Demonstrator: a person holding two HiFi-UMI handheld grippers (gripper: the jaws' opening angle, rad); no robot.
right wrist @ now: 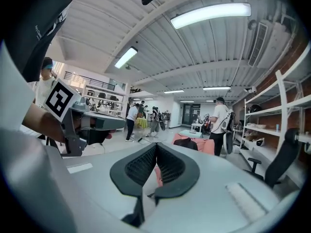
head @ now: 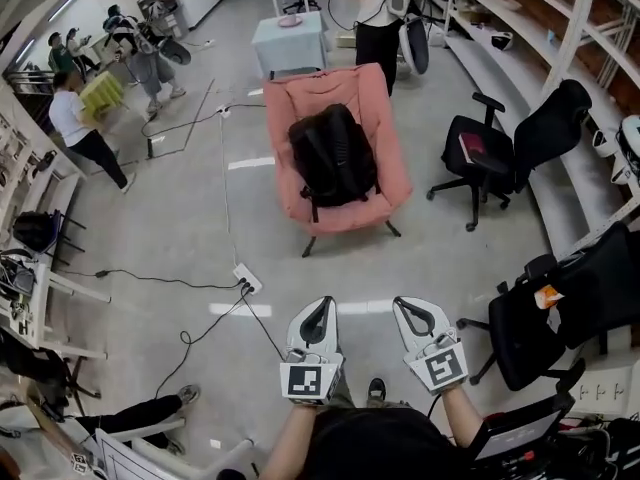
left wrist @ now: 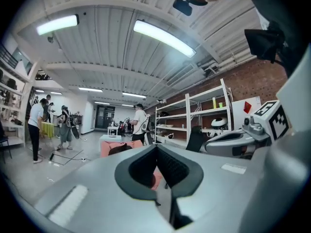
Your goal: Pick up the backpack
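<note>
A black backpack [head: 332,157] lies on a pink lounge chair [head: 382,128] in the middle of the room. Both grippers hang side by side near the person's body, well short of the chair. My left gripper [head: 318,308] is shut with nothing between its jaws. My right gripper [head: 409,306] is shut and empty too. In the left gripper view the backpack [left wrist: 120,148] shows small and far off beyond the left gripper [left wrist: 156,147]. In the right gripper view the backpack [right wrist: 182,141] and pink chair [right wrist: 204,145] lie ahead past the right gripper [right wrist: 156,146].
Black office chairs [head: 520,138] [head: 560,313] stand at the right beside white shelving [head: 560,28]. A power strip [head: 247,278] and cables lie on the floor to the left. A light blue table [head: 289,40] and a standing person [head: 375,13] are behind the pink chair.
</note>
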